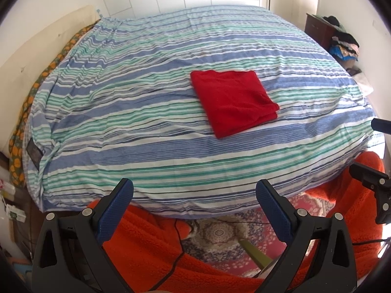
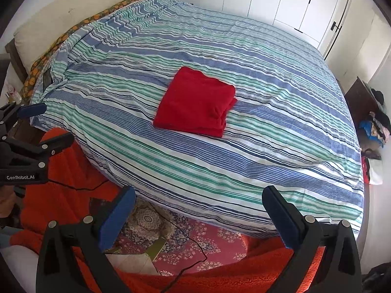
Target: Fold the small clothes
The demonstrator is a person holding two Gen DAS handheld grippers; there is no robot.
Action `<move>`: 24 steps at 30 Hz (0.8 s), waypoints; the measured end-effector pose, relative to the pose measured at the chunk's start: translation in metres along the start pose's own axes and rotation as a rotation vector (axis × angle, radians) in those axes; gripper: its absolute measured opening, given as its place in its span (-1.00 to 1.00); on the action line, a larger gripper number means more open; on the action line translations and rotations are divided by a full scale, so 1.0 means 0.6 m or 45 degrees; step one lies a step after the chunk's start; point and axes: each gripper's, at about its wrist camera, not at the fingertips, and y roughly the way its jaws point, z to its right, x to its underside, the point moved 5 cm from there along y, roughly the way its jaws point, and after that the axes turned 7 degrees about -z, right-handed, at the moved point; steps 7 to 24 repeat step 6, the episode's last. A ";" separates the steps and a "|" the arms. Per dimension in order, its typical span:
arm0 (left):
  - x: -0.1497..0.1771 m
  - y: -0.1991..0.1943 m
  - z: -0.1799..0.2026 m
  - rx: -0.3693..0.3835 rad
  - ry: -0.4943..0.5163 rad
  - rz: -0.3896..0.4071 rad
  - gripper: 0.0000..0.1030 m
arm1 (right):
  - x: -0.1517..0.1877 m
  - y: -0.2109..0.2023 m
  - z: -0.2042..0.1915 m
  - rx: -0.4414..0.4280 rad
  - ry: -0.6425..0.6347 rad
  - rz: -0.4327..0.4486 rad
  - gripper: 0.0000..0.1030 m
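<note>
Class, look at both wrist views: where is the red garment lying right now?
The folded red garment lies flat on the striped bedspread, about mid-bed, right of centre in the left wrist view and near centre in the right. Both open grippers are back from it, near the bed's edge.

We note a matt red cloth garment (image 1: 233, 101) on the striped woven bedsheet (image 1: 146, 122); beside the bed, fuzzy orange fleece (image 1: 151, 239).
</note>
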 end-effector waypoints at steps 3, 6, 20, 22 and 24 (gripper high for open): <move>0.002 0.001 -0.002 0.033 -0.020 -0.002 0.95 | 0.000 -0.001 0.001 -0.002 0.008 0.004 0.99; 0.002 -0.001 -0.002 0.009 -0.019 0.010 0.95 | -0.002 -0.002 0.003 -0.005 0.020 0.009 0.99; 0.002 -0.001 -0.002 0.009 -0.019 0.010 0.95 | -0.002 -0.002 0.003 -0.005 0.020 0.009 0.99; 0.002 -0.001 -0.002 0.009 -0.019 0.010 0.95 | -0.002 -0.002 0.003 -0.005 0.020 0.009 0.99; 0.002 -0.001 -0.002 0.009 -0.019 0.010 0.95 | -0.002 -0.002 0.003 -0.005 0.020 0.009 0.99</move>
